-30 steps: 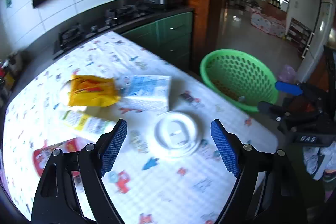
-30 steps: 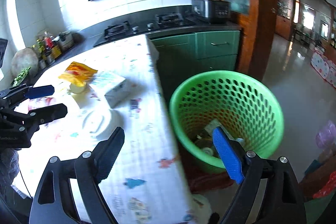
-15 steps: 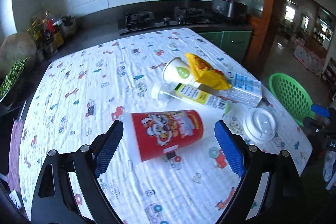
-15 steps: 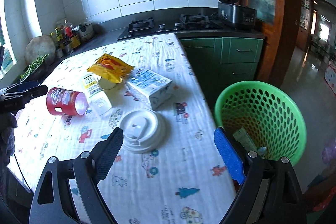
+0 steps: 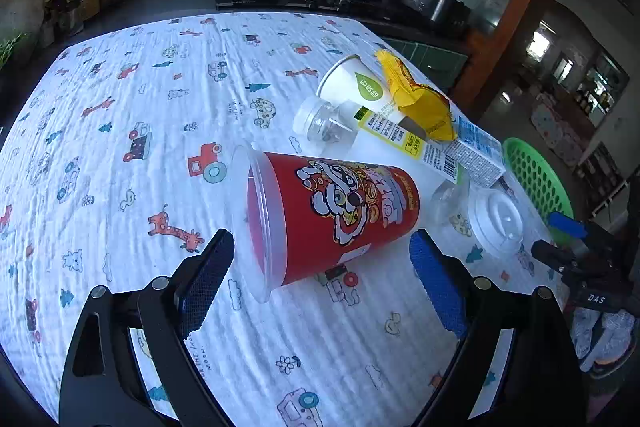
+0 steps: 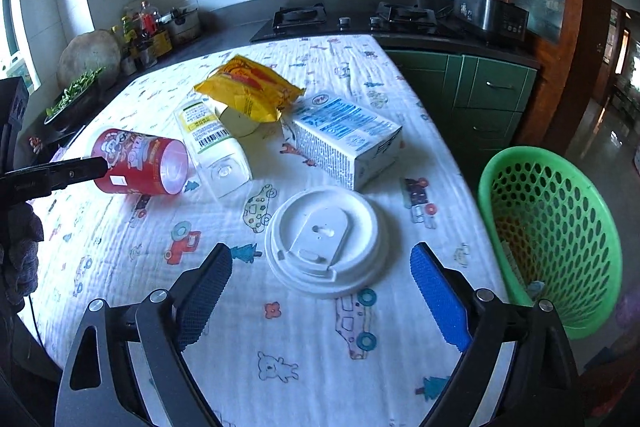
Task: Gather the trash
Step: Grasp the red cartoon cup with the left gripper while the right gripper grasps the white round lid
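Left gripper (image 5: 322,267): wide open, holding nothing, jaws straddling the red cup (image 5: 332,219) at frame centre of the left wrist view. Cup lying on its side on the tablecloth (image 5: 120,131), clear rim toward lower left, base toward the right. Looks like the step in hand: pick the cup.

Right gripper (image 6: 320,291): also wide open, empty, framing the white lid (image 6: 326,239) lying flat at centre of the right wrist view. Green basket (image 6: 556,227) at right edge, below table level, some trash already in the bottom.

Other trash, upper centre of the right wrist view: clear bottle (image 6: 212,143) on its side just beside the cup, yellow wrapper (image 6: 248,87) draped over a paper cup (image 5: 356,87), carton (image 6: 344,143) just above the lid.

Suggested approach for the cup:
- Close across the body, mid-length, not on the flared rim; thin plastic, likely to deform or squirt out.
- Round and on its side, so probably rolls if one pad lands first; centre it and close evenly.
- Bottle base sits close to the cup base at right; watch the right pad for a double grab.
- Lift clear of the cloth before swinging to the basket; soft cloth may snag.

Lid: flat, low profile; likely needs an edge pinch or a tilt, not a top-down squeeze.
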{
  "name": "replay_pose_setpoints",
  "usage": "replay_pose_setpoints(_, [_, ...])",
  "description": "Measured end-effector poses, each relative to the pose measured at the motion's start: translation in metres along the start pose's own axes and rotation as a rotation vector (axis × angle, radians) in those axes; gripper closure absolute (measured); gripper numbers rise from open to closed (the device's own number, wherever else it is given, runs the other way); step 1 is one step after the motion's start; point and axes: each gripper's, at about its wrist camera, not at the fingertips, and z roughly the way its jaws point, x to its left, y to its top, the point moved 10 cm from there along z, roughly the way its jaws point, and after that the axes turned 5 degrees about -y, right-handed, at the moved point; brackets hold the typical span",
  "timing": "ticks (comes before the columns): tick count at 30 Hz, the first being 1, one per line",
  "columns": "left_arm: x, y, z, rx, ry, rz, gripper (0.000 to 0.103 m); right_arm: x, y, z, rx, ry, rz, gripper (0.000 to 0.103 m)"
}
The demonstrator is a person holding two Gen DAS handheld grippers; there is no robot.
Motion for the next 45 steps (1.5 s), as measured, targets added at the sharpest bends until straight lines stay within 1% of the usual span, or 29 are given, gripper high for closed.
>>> replay_pose_setpoints(7, [-0.007, -0.001, 0.014, 0.011, -0.037, 0.011, 0.018, 0.006, 0.0, 0.027, 0.039, -0.005, 0.01, 0.015])
replay_pose_setpoints(13, [-0.013, -0.002, 0.02, 0.017, -0.054, 0.031, 0.027, 0.004, 0.0, 0.045, 0.068, -0.004, 0.023, 0.015])
replay_pose_setpoints(16, [-0.017, -0.003, 0.021, 0.018, -0.06, 0.04, 0.033, 0.004, -0.001, 0.05, 0.069, -0.022, 0.009, 0.015])
replay_pose_setpoints(17, [-0.018, -0.003, 0.021, 0.02, -0.063, 0.041, 0.036, 0.004, -0.001, 0.051, 0.069, -0.026, 0.004, 0.015])
replay_pose_setpoints(20, [-0.021, -0.006, 0.023, 0.03, -0.08, 0.041, 0.051, 0.004, 0.0, 0.052, 0.064, -0.038, -0.007, 0.018])
replay_pose_setpoints(22, [-0.025, -0.008, 0.022, 0.031, -0.1, 0.04, 0.057, 0.003, 0.0, 0.052, 0.06, -0.055, -0.015, 0.022])
replay_pose_setpoints(23, [-0.027, -0.008, 0.021, 0.03, -0.103, 0.045, 0.063, 0.003, 0.0, 0.052, 0.059, -0.058, -0.017, 0.023])
replay_pose_setpoints(24, [-0.029, -0.008, 0.02, 0.03, -0.108, 0.05, 0.069, 0.003, 0.0, 0.051, 0.057, -0.064, -0.02, 0.026])
replay_pose_setpoints(25, [-0.031, -0.009, 0.018, 0.028, -0.112, 0.054, 0.072, 0.002, 0.0, 0.052, 0.056, -0.071, -0.022, 0.028])
replay_pose_setpoints(26, [-0.033, -0.009, 0.017, 0.026, -0.116, 0.057, 0.078, 0.002, -0.001, 0.052, 0.057, -0.073, -0.027, 0.028])
replay_pose_setpoints(27, [-0.036, -0.009, 0.015, 0.023, -0.121, 0.061, 0.081, 0.002, -0.001, 0.051, 0.057, -0.074, -0.03, 0.028])
replay_pose_setpoints(29, [-0.039, -0.009, 0.01, 0.015, -0.124, 0.069, 0.09, 0.002, -0.002, 0.051, 0.055, -0.078, -0.033, 0.028])
replay_pose_setpoints(31, [-0.041, -0.009, 0.005, 0.003, -0.123, 0.081, 0.095, 0.002, -0.003, 0.049, 0.053, -0.071, -0.026, 0.029])
replay_pose_setpoints(36, [-0.045, -0.011, -0.01, -0.019, -0.135, 0.087, 0.099, 0.005, -0.006, 0.038, 0.028, -0.075, -0.041, 0.029])
replay_pose_setpoints(40, [-0.048, -0.012, -0.025, -0.044, -0.146, 0.084, 0.099, 0.004, -0.007, 0.026, 0.009, -0.07, -0.047, 0.029])
replay_pose_setpoints(45, [-0.063, -0.011, -0.045, -0.077, -0.169, 0.102, 0.099, -0.004, -0.005, 0.009, -0.021, -0.071, -0.034, 0.029])
